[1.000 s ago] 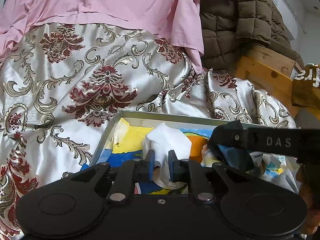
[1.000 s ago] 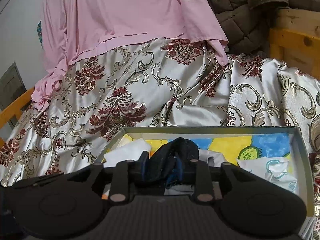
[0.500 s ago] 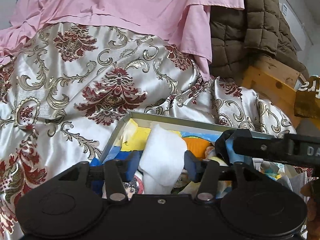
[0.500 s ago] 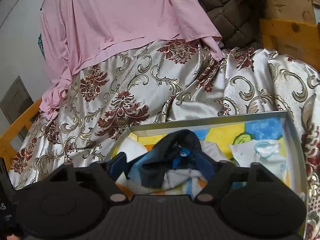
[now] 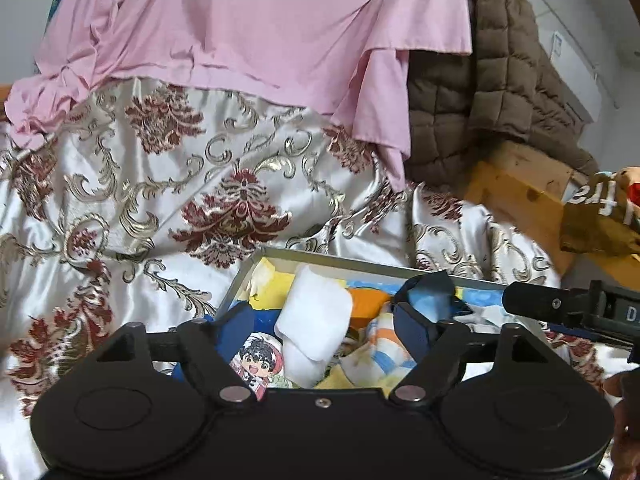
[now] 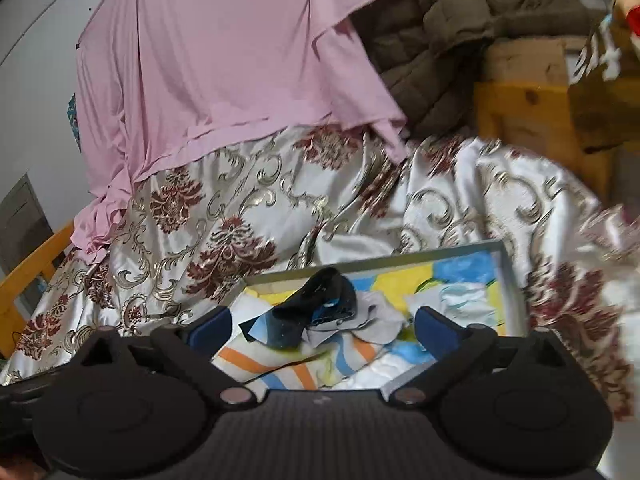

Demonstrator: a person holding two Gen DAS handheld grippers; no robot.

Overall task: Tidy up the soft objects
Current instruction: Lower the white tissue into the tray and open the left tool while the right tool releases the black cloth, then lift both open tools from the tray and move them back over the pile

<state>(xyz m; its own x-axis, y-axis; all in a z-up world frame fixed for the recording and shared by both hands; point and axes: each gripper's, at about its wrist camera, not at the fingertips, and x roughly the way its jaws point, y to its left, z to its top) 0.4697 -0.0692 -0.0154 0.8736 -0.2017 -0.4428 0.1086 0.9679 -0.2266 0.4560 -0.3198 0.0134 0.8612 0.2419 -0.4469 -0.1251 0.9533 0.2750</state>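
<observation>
A shallow grey box (image 5: 360,265) with a colourful lining lies on the bed and holds several small soft items. A white folded cloth (image 5: 314,320) lies in it, between the spread fingers of my open left gripper (image 5: 324,330). A dark blue-black sock (image 6: 316,308) lies loose on striped cloths (image 6: 280,364) in the same box (image 6: 506,280), between the spread fingers of my open right gripper (image 6: 324,330). The sock (image 5: 430,292) and the right gripper's arm (image 5: 560,306) show at the right of the left wrist view.
A satin bedspread (image 5: 180,200) with red and gold patterns covers the bed. A pink garment (image 5: 240,28) and a brown quilted jacket (image 5: 480,96) hang behind. A wooden bed frame (image 5: 516,196) stands at the right, and another rail (image 6: 28,276) at the left.
Both grippers opened: the left let go of the white cloth, the right let go of the dark sock. Both items now lie in the box and both grippers have drawn back.
</observation>
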